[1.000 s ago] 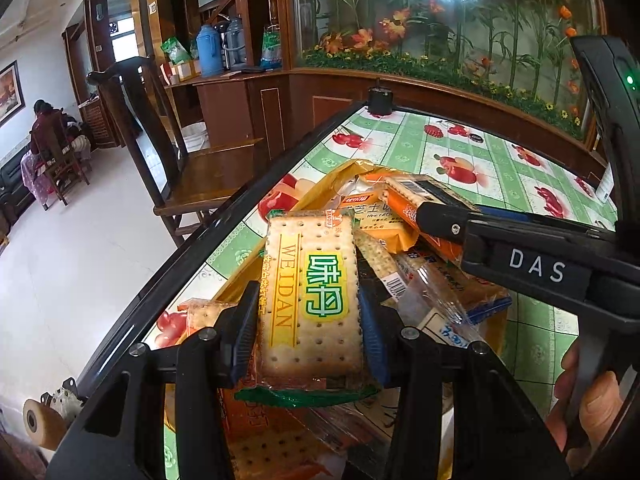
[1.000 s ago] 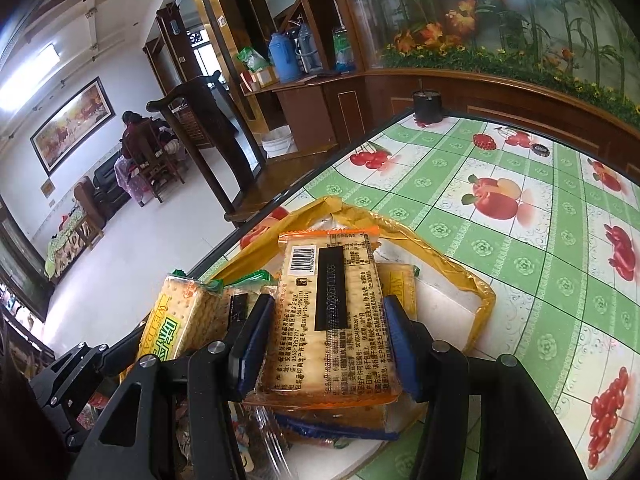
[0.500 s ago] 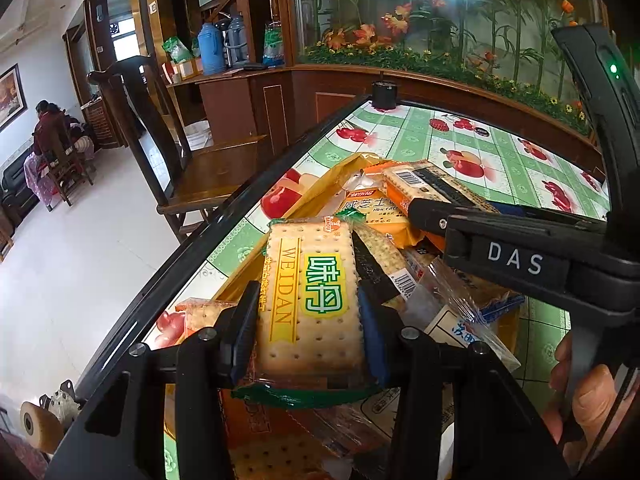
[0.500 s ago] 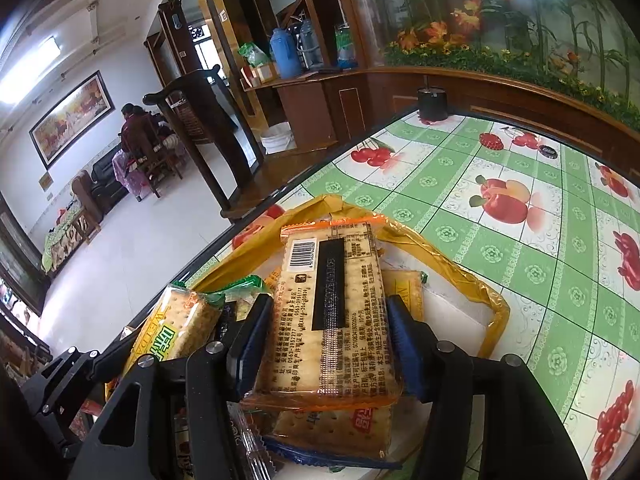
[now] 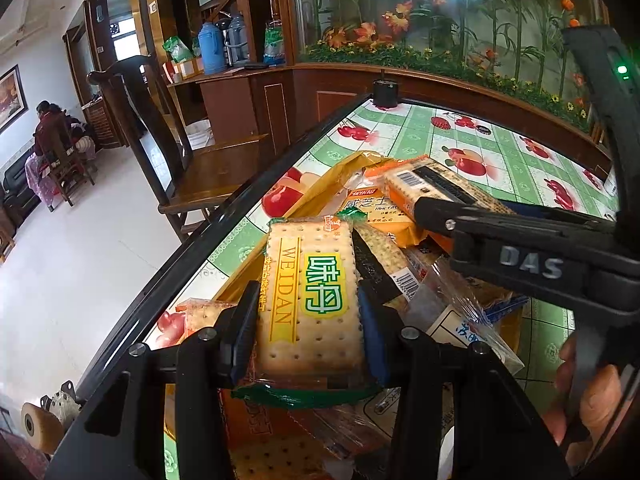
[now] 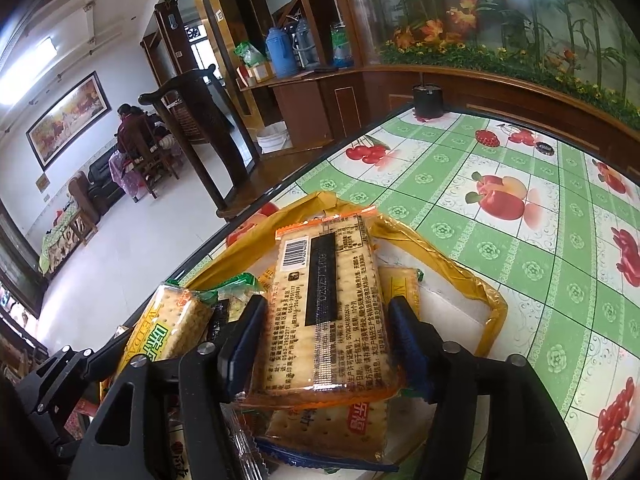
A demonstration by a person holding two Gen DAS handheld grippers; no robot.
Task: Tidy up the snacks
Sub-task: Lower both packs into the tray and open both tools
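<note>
My left gripper (image 5: 310, 330) is shut on a green-labelled WEIDAN cracker pack (image 5: 312, 300) and holds it over a yellow tray (image 5: 320, 184) piled with snack packs. My right gripper (image 6: 326, 330) is shut on an orange-wrapped cracker pack (image 6: 332, 308), barcode side up, above the same tray (image 6: 494, 308). In the left wrist view the right gripper's body (image 5: 532, 252) crosses from the right with that orange pack (image 5: 432, 184). In the right wrist view the WEIDAN pack (image 6: 172, 328) shows at lower left.
The tray sits near the left edge of a table with a green fruit-print cloth (image 6: 520, 216). A dark cup (image 6: 428, 100) stands at the table's far corner. A wooden chair (image 5: 192, 160) stands beside the table edge. More cracker packs (image 5: 380, 216) lie in the tray.
Both grippers keep their packs. The views have shifted slightly; the right gripper with the orange pack has drawn a little back and lower over the tray.
</note>
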